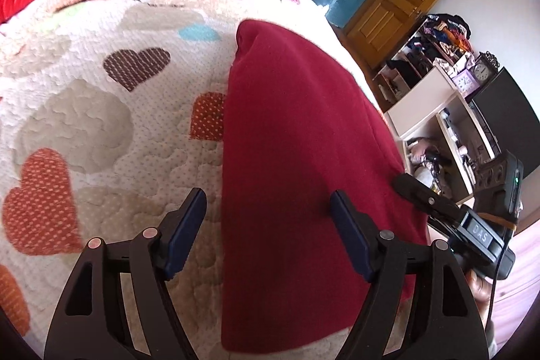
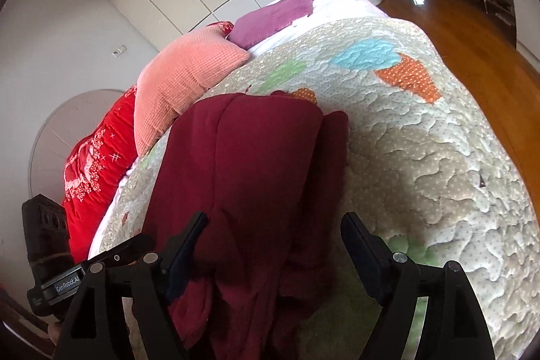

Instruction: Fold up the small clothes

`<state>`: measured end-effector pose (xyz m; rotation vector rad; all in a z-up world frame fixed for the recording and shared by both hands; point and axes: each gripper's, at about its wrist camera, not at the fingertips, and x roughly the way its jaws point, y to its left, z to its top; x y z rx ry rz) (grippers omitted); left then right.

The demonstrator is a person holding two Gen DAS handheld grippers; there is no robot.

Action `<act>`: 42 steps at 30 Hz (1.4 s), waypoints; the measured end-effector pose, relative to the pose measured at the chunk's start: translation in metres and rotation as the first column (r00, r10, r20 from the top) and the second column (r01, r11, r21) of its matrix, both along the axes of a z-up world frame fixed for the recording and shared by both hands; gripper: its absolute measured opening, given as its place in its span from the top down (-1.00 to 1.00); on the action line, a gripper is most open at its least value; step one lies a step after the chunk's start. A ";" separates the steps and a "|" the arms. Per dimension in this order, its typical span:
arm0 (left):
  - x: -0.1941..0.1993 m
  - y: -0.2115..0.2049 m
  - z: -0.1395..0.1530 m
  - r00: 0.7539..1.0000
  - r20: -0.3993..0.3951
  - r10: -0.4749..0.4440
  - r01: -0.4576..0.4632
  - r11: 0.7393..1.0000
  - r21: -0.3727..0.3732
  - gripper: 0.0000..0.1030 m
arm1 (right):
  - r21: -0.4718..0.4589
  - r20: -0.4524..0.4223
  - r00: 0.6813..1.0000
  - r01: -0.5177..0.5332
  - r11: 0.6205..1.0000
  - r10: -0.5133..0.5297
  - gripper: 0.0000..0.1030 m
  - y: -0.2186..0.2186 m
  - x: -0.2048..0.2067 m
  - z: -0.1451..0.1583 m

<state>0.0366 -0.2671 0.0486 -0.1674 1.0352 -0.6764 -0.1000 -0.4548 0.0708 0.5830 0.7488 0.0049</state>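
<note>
Across the frame's centre the maroon garment lies lengthwise-folded on the heart quilt, both the left gripper and right gripper spread wide, holding nothing, likely needing 1 near-edge pinch next.

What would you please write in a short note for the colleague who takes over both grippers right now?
Left gripper: open, holding nothing, hovering over the left edge of the dark red garment.
Right gripper: open, empty, over the garment's near end.
The garment lies on the heart-patterned quilt, lengthwise folds apparently in; the end seen from the right wrist is bunched.
Left to do: smooth that end and probably fold it crosswise.
</note>
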 end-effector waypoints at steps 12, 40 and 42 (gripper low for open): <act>0.008 -0.022 -0.011 1.000 0.007 -0.029 0.029 1.000 0.009 -0.54 | -0.015 -0.018 0.999 -0.033 0.999 0.033 -0.60 0.012 0.032 -0.012; -0.133 0.106 0.046 0.983 0.180 0.048 -0.074 0.987 0.140 0.08 | -0.199 0.053 0.982 -0.167 0.966 0.181 -0.01 0.120 -0.099 0.059; -0.127 0.099 0.049 0.978 0.203 0.050 -0.083 0.984 0.157 0.08 | -0.288 0.054 0.972 -0.203 0.936 0.228 0.17 0.135 -0.096 0.072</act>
